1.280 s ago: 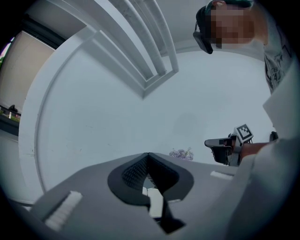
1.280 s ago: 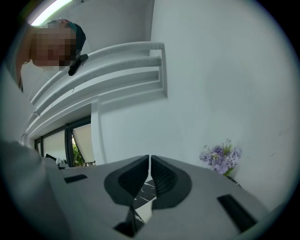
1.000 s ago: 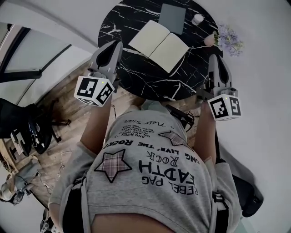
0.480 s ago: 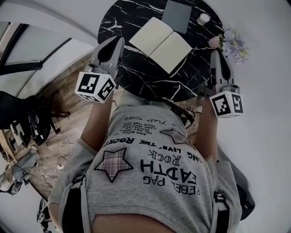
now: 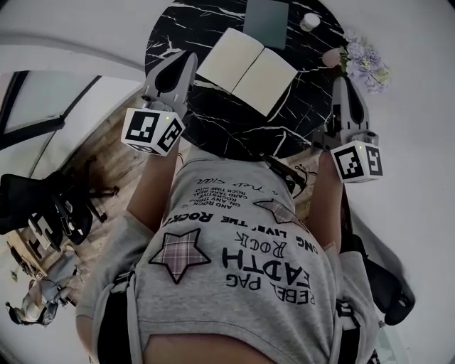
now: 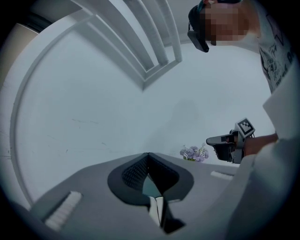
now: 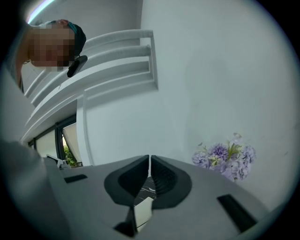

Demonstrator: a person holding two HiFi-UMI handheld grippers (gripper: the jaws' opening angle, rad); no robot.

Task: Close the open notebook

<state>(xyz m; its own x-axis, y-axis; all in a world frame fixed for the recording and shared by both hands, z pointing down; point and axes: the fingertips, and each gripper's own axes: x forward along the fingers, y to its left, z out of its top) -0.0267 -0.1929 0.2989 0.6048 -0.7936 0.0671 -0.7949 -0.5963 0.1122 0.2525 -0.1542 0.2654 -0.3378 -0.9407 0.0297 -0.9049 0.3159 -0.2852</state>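
Holds the left gripper (image 5: 186,60) over the left edge of the round black marble bench (image 5: 234,135), jaws pressed together, empty. Holds the right gripper (image 5: 341,82) at the right edge, likewise closed on nothing. Faces the open notebook (image 5: 245,70), flat and pages up mid-bench, between both grippers, touched by neither. Beyond it, a grey closed book (image 5: 266,21) at the far edge.

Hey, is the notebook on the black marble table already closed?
No, the notebook lies open and flat, both blank pages facing up on the table.
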